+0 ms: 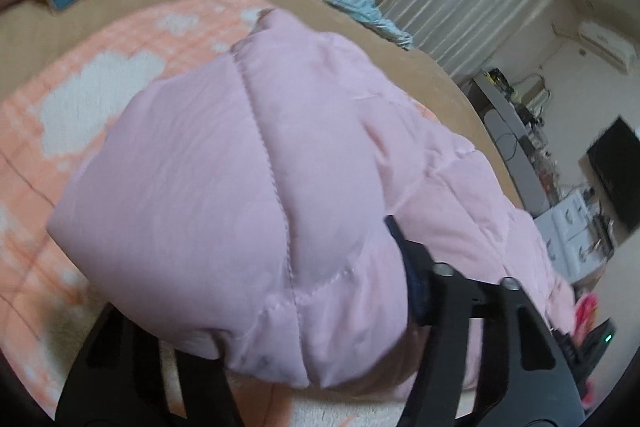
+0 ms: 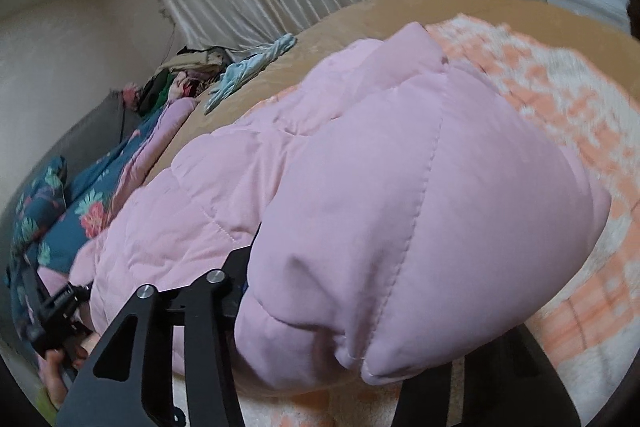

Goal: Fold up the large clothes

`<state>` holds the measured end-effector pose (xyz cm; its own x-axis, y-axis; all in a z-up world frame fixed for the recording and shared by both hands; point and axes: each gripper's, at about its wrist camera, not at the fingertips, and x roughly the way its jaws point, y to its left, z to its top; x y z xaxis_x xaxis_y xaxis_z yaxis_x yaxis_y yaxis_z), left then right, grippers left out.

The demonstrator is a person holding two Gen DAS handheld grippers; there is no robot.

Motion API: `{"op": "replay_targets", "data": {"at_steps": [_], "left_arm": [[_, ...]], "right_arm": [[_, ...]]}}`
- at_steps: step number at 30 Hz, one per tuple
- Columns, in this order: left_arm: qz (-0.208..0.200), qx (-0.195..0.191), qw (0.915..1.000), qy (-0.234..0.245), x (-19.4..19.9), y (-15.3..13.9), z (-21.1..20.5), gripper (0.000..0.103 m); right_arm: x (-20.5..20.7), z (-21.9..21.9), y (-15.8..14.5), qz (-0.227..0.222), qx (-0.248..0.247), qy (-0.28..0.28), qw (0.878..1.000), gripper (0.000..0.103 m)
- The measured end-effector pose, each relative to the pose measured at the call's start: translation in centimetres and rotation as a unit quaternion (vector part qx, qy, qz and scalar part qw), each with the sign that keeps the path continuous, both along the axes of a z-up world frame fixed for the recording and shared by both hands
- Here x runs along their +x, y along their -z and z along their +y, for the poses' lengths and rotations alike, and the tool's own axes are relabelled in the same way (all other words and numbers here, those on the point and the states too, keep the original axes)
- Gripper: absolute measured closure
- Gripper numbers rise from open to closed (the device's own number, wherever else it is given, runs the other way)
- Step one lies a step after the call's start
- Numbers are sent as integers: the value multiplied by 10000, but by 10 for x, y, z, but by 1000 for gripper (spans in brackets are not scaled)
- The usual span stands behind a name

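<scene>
The puffy pink quilted jacket (image 1: pixel 256 155) lies on the orange-and-white checked blanket (image 1: pixel 80 99), its near edge clamped by the left gripper (image 1: pixel 304 327) and right gripper (image 2: pixel 320 327). Both corners are best carried level and laid squarely.

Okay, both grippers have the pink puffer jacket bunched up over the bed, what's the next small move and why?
Probably carry the held edge forward and lay it down flat. The pink jacket bulges between the fingers of the left gripper and right gripper, lifted over the orange blanket, so this fold looks unfinished.
</scene>
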<state>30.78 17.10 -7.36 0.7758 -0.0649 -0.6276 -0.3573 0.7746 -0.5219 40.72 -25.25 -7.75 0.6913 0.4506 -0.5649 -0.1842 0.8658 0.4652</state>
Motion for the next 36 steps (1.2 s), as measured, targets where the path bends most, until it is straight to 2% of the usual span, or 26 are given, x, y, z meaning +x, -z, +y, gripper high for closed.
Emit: {"op": "replay_targets", "data": {"at_steps": [6, 13, 23, 36], "left_arm": [[-83, 549, 9983, 162, -2, -28, -9, 66], [-165, 795, 9964, 253, -15, -47, -11, 69], [-211, 927, 9950, 319, -41, -70, -18, 69], [-176, 996, 9940, 419, -78, -80, -25, 69]], "right_arm": [[-9, 11, -20, -334, -387, -196, 9985, 65], [-22, 14, -46, -581, -658, -395, 9954, 67], [-55, 7, -67, -697, -778, -455, 9935, 67], [-103, -5, -74, -671, -794, -424, 9937, 68]]}}
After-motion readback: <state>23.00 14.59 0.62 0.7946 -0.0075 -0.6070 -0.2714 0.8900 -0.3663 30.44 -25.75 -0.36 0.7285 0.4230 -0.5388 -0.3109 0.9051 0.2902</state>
